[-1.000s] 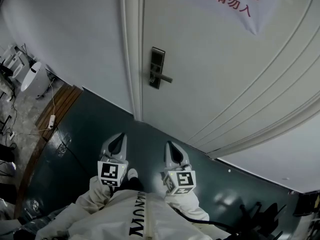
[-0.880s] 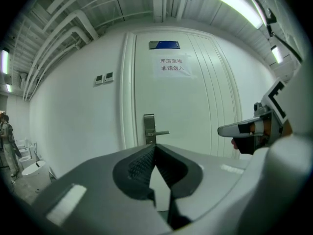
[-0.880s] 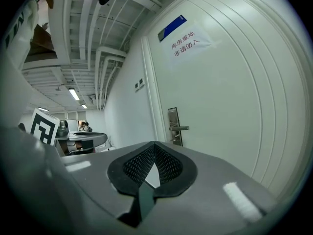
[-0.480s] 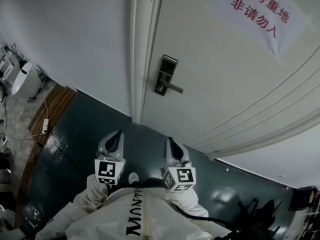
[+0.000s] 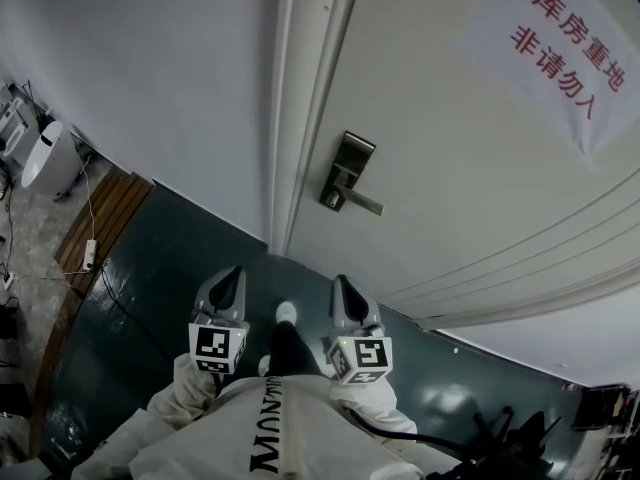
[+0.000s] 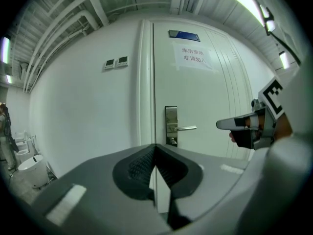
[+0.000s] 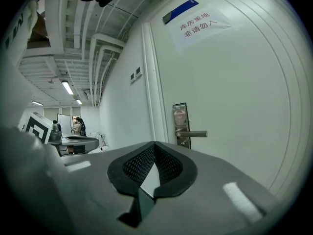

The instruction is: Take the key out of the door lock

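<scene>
The metal lock plate (image 5: pixel 348 171) with its lever handle (image 5: pixel 362 204) sits on the white door (image 5: pixel 470 178), well ahead of both grippers. In the left gripper view a small dark part (image 6: pixel 171 141) under the handle (image 6: pixel 185 128) is too small to tell as a key. My left gripper (image 5: pixel 228 286) and right gripper (image 5: pixel 345 300) are held low in front of me, side by side, both shut and empty. The left gripper (image 6: pixel 155 147) points at the door frame beside the lock plate (image 6: pixel 171 124). The right gripper (image 7: pixel 154 144) points left of the lock plate (image 7: pixel 181 124).
A paper sign with red characters (image 5: pixel 565 68) is taped on the door. The white door frame (image 5: pixel 285 118) and wall are at its left. A white appliance (image 5: pixel 45 153), a power strip with cable (image 5: pixel 90 253) and a wooden floor strip (image 5: pixel 105 218) lie far left. My shoe (image 5: pixel 286 313) is between the grippers.
The door and lock have grown larger and slid down and right in the head view as I came closer. A foot has stepped forward between the grippers. Both grippers stay shut.
</scene>
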### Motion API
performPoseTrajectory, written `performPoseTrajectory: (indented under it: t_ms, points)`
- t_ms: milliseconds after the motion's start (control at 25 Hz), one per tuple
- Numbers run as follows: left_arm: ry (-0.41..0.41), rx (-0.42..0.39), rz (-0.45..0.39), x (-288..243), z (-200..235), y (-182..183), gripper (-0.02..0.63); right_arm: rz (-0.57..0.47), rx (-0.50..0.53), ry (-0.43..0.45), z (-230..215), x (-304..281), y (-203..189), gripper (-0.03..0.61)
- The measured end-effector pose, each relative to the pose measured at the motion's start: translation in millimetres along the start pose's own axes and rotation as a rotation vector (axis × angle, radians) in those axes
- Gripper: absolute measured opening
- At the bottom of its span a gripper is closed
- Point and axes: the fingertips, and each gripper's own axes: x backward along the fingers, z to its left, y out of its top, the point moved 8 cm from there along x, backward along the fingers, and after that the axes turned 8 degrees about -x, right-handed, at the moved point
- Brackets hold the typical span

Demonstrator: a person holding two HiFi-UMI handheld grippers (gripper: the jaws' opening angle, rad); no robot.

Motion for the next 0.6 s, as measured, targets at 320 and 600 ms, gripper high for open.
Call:
performPoseTrajectory:
  t_ms: [320, 600]
  points:
    - [-0.025, -0.02, -0.014, -72.5, 22.9, 21.2, 0.0, -0.051, 0.008, -0.006, -25.1, -69.3, 28.9, 0.0]
    - [-0.071, -0.035, -0.025, -136.6, 30.3, 35.2, 0.0, -0.062, 0.006, -0.048, -53.8, -108.6, 45.6, 0.0]
